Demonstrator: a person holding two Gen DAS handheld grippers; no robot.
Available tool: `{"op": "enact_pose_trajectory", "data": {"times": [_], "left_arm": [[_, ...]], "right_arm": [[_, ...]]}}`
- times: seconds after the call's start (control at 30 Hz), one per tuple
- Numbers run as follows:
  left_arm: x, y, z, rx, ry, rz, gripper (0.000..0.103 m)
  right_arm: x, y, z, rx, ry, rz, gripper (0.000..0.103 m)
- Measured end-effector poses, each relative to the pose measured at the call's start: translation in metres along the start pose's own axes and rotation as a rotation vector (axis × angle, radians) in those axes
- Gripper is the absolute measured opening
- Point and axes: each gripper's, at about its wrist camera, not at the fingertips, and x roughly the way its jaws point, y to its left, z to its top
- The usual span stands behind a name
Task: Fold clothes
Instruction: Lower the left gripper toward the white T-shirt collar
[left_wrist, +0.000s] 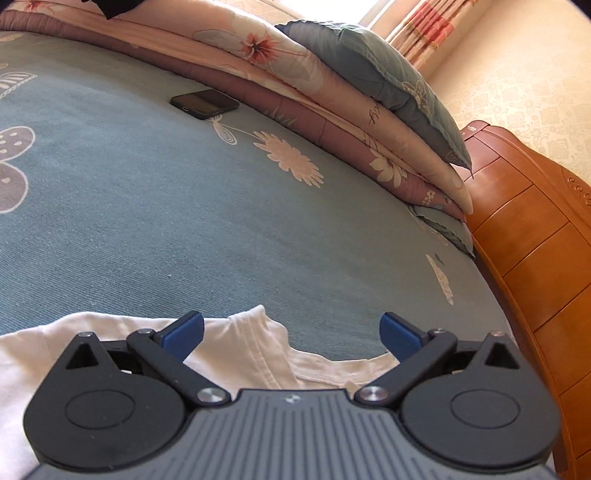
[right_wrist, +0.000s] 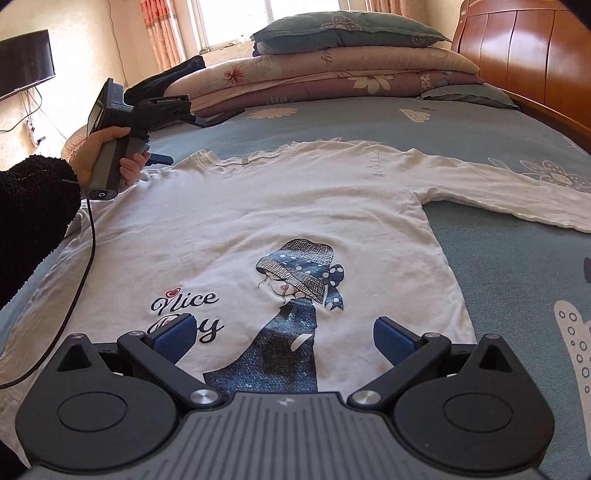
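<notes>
White long-sleeve shirt (right_wrist: 258, 221) spread flat and face up on the blue flowered bedsheet (right_wrist: 498, 266), print of a girl in a hat toward the near hem, one sleeve (right_wrist: 517, 192) stretched out toward the wooden headboard (right_wrist: 524, 48). Left gripper (left_wrist: 291, 334) up at the collar and shoulder edge, jaws spread wide, nothing between the blue pads, just hovering over the neckline fabric. Right gripper (right_wrist: 282, 341) down by the hem, also wide open and empty, pads either side of the printed figure. Not a single fold in yet by the looks of it. Biggest risk from here: pinching only the top layer at collar or hem, so the back layer drags and bunches when lifted. Also worth watching the black cable (right_wrist: 90, 236) trailing across the shirt from the left handle, could easily snag or rumple the cloth mid-fold. Phone (left_wrist: 204, 103) lying on the sheet near the stacked quilts (left_wrist: 332, 110), well apart from the shirt, probably safe unless a sleeve gets flung that way.
</notes>
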Motion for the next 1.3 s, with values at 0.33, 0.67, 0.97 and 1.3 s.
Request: {"op": "enact_pose_trajectory", "data": {"times": [0.33, 0.67, 0.97, 1.3], "left_arm": [[0.026, 0.004, -0.003, -0.018, 0.005, 0.059, 0.101], [0.019, -0.024, -0.013, 0.017, 0.082, -0.076, 0.101], [0.046, -0.023, -0.004, -0.018, 0.035, 0.077, 0.102], [-0.057, -0.105, -0.034, 0.304, 0.104, 0.226, 0.102]], "right_arm": [[0.002, 0.001, 0.0, -0.019, 0.019, -0.034, 0.103], [0.001, 0.002, -0.001, -0.031, 0.016, -0.038, 0.103], [0.006, 0.0, -0.001, -0.02, 0.049, -0.052, 0.103], [0.013, 0.001, -0.003, -0.047, 0.069, -0.096, 0.103]]}}
